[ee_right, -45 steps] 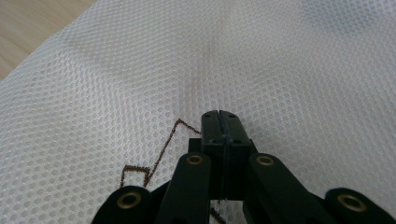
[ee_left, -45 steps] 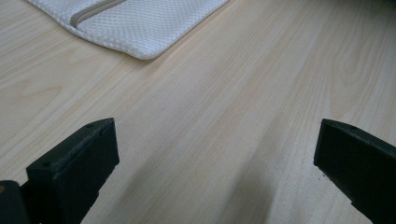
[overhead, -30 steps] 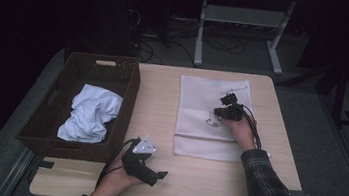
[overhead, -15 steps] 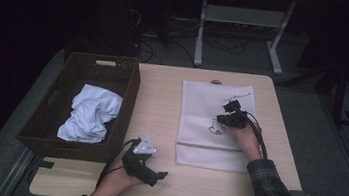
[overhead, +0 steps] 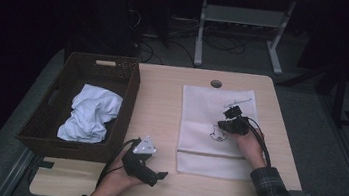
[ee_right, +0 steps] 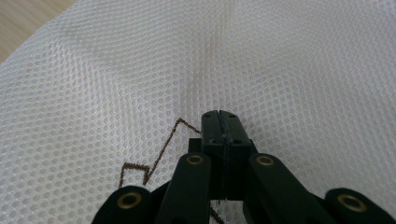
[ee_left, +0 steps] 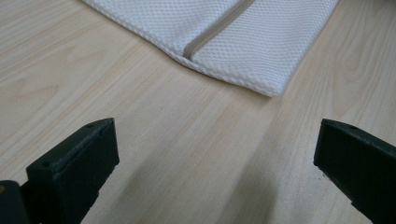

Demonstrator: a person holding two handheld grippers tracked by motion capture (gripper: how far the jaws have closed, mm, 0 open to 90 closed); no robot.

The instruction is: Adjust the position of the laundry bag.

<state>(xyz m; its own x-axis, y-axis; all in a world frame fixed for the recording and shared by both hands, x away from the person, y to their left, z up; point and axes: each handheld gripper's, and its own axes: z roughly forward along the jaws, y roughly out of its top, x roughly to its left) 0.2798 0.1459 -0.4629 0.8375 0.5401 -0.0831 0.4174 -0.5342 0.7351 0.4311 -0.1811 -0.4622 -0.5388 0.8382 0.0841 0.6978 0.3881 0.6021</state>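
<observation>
The right gripper, jaws closed together on the white mesh laundry bag lying flat on the table, seemingly smooths it, while the left gripper waits wide open, empty, near the bag's zippered corner.

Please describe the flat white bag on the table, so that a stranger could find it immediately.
On the wooden table, look right of the brown basket. The mesh bag lies flat under the right gripper. Unlike the crumpled white cloth, it shows a drawn outline and a zip.
</observation>
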